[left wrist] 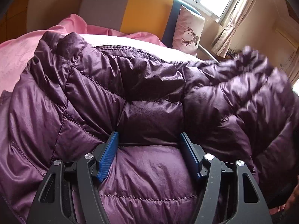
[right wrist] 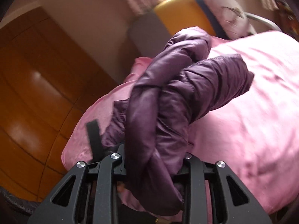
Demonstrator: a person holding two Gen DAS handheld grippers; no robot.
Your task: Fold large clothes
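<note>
Folding is only getting under way: the purple down jacket [left wrist: 149,93] is lying rumpled across the pink bedspread [left wrist: 16,56], with no neat fold showing yet. The left gripper [left wrist: 149,145] is spreading its blue pads wide over a quilted panel without pinching it. The right gripper [right wrist: 153,160] is clamping a bunched sleeve [right wrist: 186,85] and carrying it above the bed, so the squaring and stacking are, I judge, all remaining.

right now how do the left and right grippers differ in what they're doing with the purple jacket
The left gripper is open, fingers spread and pressing into the purple jacket. The right gripper is shut on a bunched part, its fingers hidden by fabric. Both touch the jacket over the pink bedding.
</note>
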